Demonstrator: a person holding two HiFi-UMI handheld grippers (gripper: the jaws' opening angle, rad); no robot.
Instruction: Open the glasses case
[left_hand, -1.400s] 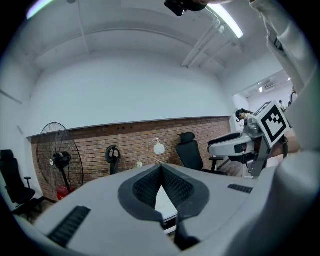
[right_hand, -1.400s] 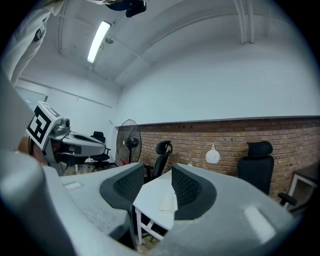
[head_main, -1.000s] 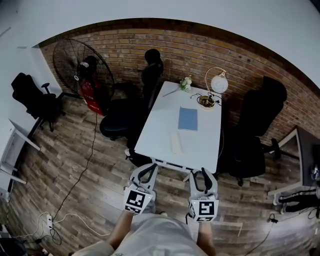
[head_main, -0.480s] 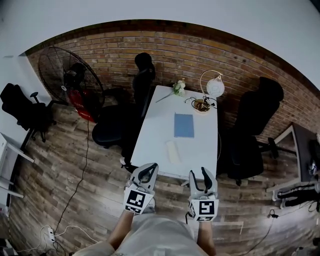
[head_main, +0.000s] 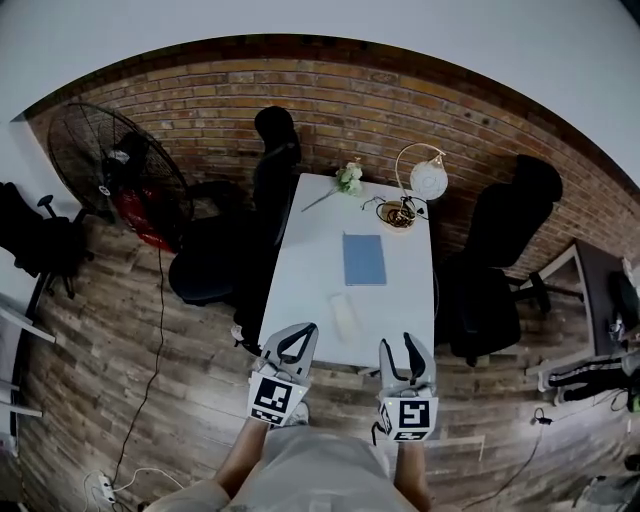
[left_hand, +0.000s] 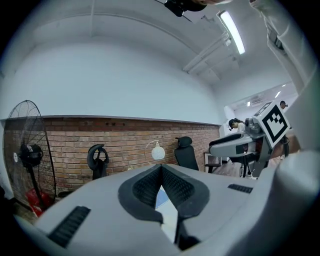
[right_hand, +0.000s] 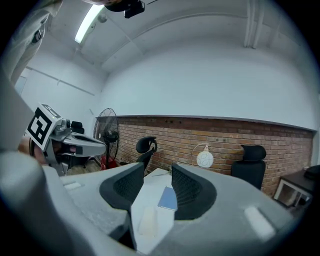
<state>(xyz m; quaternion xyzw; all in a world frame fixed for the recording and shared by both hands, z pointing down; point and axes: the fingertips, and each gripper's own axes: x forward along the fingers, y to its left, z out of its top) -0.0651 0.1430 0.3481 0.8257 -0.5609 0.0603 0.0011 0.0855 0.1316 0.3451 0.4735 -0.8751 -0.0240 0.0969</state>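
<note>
Both grippers hang short of the table's (head_main: 310, 262) near edge, holding nothing. Left gripper (head_main: 291, 345): jaw tips together, empty. Right gripper (head_main: 405, 352): jaws partly apart, empty. The glasses case (head_main: 343, 315) lies flat near that edge, with the blue notebook (head_main: 364, 259) beyond it.

Risks as I judge them:
1. The case is pale on a pale top, so I could misplace the seam.
2. Prying with 1 gripper and no brace could skid the case off the edge.
3. The left jaws must part before any pinch.
</note>
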